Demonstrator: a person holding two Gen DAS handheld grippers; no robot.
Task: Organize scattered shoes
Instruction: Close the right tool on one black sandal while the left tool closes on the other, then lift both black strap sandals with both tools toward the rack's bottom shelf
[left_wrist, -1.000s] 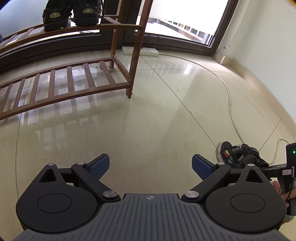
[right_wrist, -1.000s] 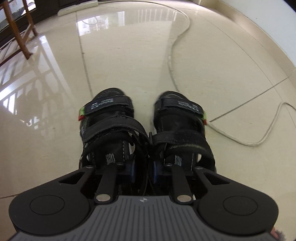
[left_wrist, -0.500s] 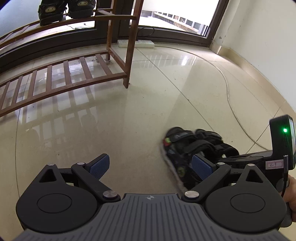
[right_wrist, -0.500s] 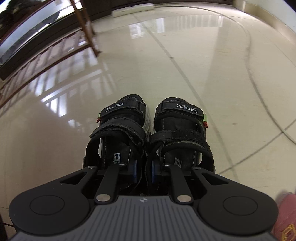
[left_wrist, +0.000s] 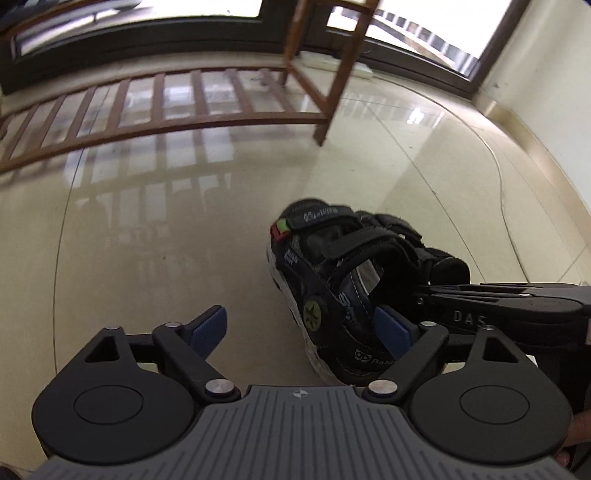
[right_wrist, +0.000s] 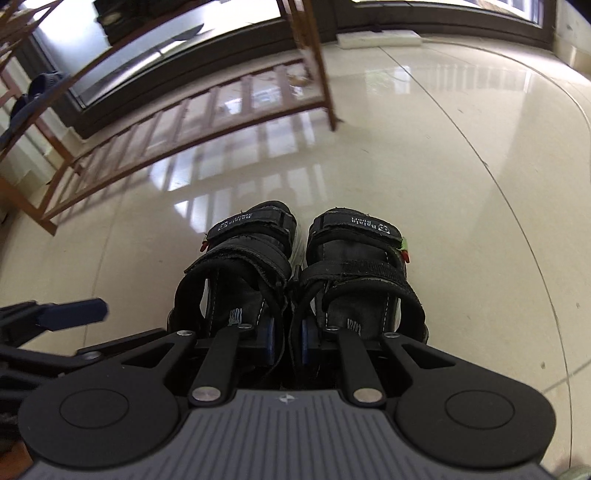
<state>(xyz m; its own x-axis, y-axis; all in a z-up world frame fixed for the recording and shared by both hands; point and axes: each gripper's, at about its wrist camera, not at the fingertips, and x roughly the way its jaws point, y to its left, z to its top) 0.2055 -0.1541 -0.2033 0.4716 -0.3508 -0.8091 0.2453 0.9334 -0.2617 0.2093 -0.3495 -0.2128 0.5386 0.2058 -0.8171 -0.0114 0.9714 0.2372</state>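
At the upper left of the right wrist view, dark slippers (right_wrist: 26, 98) are seen lying on the wooden shoe rack (right_wrist: 236, 110), so part of the sorting is judged done; the slatted lower shelf (left_wrist: 177, 99) across the upper left of the left wrist view is seen bare where it shows, and the pair in hand is not yet placed on it. Lower left in the left wrist view, the left hand-held gripper (left_wrist: 301, 330) is seen with its blue pads apart and closing, and nothing is pinched: bare floor (left_wrist: 147, 240) lies between most of the gap, while the right-hand pad sits just beside the flank of the near sandal. At centre, the pair of black sandals (right_wrist: 295, 273) is held side by side, toes pointing toward the rack, apparently just clear of the glossy floor. Toward the right of the left wrist view, the right hand-held gripper (left_wrist: 428, 295) is seen entering from the right edge; in its own view its pads are pressed nearly together on the inner heel walls of both sandals. Carrying the pair to the rack and setting it down are judged to remain.
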